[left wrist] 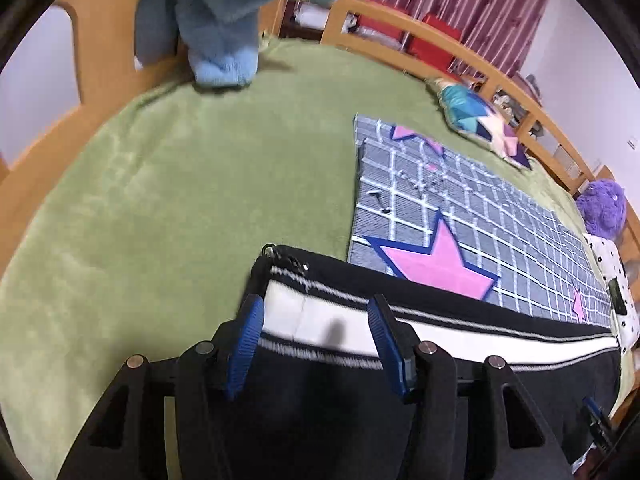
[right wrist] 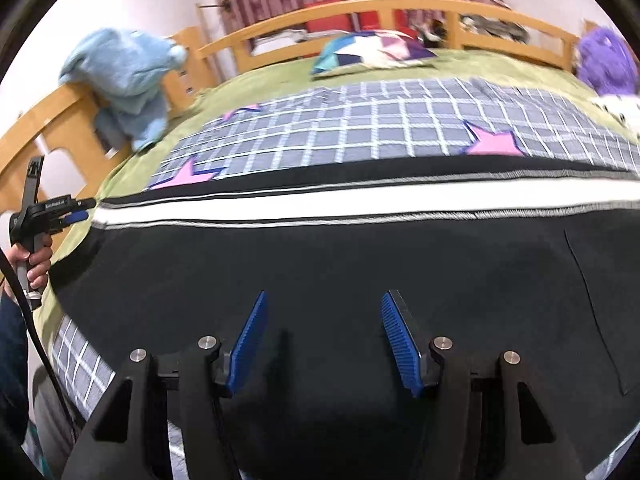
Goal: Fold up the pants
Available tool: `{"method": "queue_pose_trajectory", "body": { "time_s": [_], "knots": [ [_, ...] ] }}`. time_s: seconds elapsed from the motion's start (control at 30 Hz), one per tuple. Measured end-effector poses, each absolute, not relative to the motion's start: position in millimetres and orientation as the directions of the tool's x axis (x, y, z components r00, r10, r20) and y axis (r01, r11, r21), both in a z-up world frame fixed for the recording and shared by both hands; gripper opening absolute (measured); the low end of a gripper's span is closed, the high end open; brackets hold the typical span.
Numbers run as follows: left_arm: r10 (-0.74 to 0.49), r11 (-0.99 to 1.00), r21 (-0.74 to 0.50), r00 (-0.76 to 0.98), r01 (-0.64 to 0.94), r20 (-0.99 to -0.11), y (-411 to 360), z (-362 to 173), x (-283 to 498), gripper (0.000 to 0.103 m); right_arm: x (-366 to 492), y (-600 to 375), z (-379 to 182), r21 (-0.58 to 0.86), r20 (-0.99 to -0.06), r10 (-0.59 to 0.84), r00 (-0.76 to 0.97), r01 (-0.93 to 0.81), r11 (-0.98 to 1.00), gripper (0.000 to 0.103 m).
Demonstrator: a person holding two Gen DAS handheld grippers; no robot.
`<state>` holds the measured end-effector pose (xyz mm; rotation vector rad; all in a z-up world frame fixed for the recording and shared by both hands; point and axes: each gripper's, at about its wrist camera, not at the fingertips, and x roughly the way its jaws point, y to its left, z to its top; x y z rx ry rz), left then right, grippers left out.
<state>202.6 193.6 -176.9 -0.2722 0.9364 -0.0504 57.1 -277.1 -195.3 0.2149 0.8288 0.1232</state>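
Black pants (left wrist: 328,392) with a white side stripe (left wrist: 460,332) lie flat across the bed. Their leg end, with a small zip, lies just beyond my left gripper (left wrist: 316,308). That gripper hangs over the stripe, open, its blue pads clear of the cloth. In the right wrist view the pants (right wrist: 360,256) fill the middle, and my right gripper (right wrist: 324,300) is open above the plain black cloth with nothing between its fingers. The left gripper (right wrist: 78,210) also shows at the far left, held by a hand (right wrist: 36,264) at the pants' end.
A grey checked blanket with pink stars (left wrist: 460,200) lies under and beyond the pants on a green bed cover (left wrist: 180,200). A blue fleece garment (left wrist: 224,20) hangs on the wooden bed rail (left wrist: 400,36). A patterned pillow (left wrist: 480,124) and a purple plush toy (left wrist: 600,204) lie along the far side.
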Motion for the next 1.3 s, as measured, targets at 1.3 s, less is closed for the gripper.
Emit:
{"method": "queue_pose_trajectory", "body": {
  "time_s": [1.3],
  "knots": [
    [-0.321,0.825,-0.541,0.655,-0.161,-0.684,189.3,-194.8,6.2,0.040,38.6,-252.8,-214.4,0.203,-0.783,0.152,0.604,0.016,0.979,0.059]
  ]
}}
